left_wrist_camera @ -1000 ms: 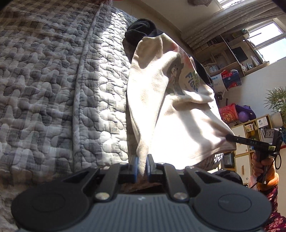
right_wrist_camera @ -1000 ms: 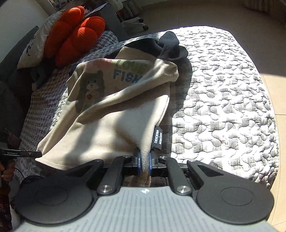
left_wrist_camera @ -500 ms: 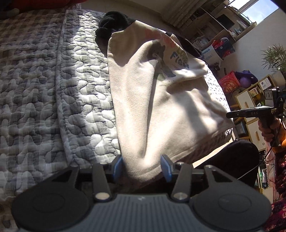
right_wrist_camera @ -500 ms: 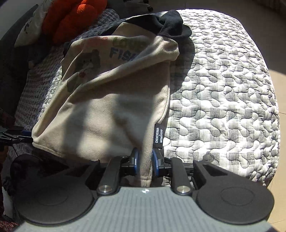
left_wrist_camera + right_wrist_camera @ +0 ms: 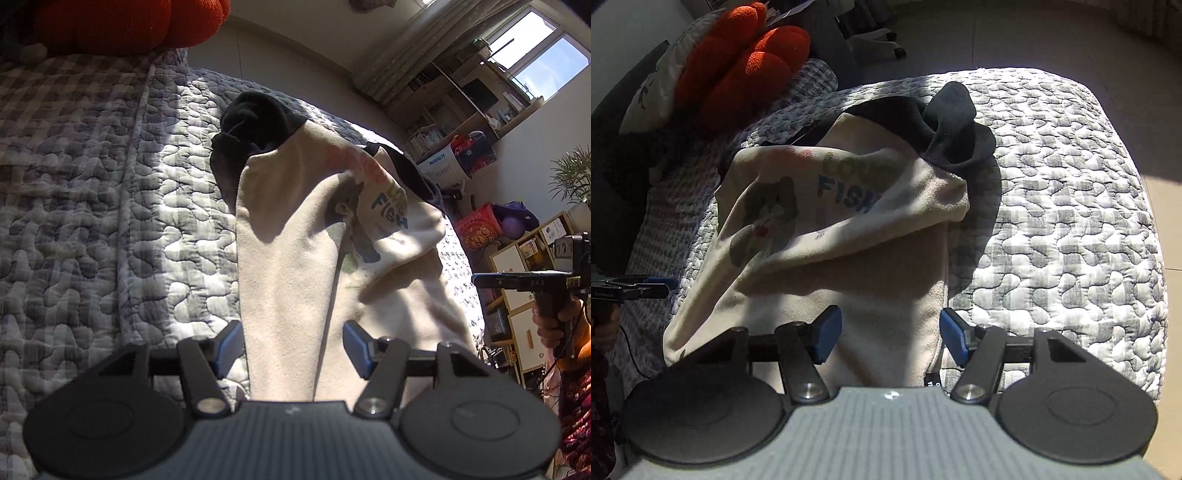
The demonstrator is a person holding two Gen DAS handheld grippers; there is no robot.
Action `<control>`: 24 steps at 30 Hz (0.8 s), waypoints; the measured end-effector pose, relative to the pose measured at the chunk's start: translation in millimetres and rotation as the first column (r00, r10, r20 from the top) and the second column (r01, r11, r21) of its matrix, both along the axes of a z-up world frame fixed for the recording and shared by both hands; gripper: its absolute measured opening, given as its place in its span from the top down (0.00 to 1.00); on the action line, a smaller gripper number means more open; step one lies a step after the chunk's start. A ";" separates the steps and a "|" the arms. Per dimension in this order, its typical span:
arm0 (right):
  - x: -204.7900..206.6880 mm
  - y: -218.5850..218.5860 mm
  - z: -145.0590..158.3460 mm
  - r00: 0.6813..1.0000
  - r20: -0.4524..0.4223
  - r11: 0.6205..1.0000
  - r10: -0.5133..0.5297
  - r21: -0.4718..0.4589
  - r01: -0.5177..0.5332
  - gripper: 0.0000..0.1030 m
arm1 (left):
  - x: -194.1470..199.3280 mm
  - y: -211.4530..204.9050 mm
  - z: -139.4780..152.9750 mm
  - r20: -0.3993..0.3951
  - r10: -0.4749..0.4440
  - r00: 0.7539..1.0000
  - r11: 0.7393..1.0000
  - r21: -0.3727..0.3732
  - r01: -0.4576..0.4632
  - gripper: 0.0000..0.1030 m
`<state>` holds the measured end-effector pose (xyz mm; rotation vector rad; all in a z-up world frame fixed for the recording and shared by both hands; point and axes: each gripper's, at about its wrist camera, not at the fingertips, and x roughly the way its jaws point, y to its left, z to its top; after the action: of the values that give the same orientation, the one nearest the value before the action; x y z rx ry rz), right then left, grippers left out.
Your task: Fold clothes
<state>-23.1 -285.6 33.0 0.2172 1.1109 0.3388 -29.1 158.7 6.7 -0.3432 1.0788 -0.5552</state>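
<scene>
Plainly soft, light and limp, the cream sweatshirt (image 5: 871,258) lies half-folded on the quilted bed (image 5: 1071,221), both tools' jaws just spread off its hem, best pinched again at a corner.

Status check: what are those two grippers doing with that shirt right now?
Left gripper, right gripper: jaws just opened, hem released. Cream shirt lies half-folded on quilt. Nothing in the way.
</scene>
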 end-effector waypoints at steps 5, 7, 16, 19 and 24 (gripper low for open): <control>22.5 10.5 1.3 1.000 0.007 1.000 0.008 0.000 -0.008 0.39 | 28.7 1.6 4.1 0.009 0.053 0.999 0.998 -0.028 -0.053 0.40; 33.5 16.6 2.5 1.000 0.015 1.000 0.017 0.003 -0.017 0.39 | 41.3 4.5 5.7 0.009 0.079 0.997 0.996 -0.046 -0.078 0.39; 81.7 39.1 9.6 0.996 0.074 0.999 0.041 0.017 -0.043 0.39 | 95.6 21.5 0.2 -0.043 0.174 0.984 0.975 -0.133 -0.178 0.39; 101.5 46.6 15.3 0.994 0.100 0.999 0.049 0.019 -0.051 0.39 | 111.6 22.1 -4.5 -0.073 0.187 0.980 0.969 -0.151 -0.197 0.39; 138.1 63.0 21.0 0.985 0.163 0.997 0.053 0.045 -0.061 0.39 | 134.3 17.4 -10.5 -0.104 0.215 0.971 0.957 -0.177 -0.231 0.39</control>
<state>115.0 -222.7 54.0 0.1985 0.9500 0.4285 105.2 176.2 -3.8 -0.6514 1.0540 -0.4437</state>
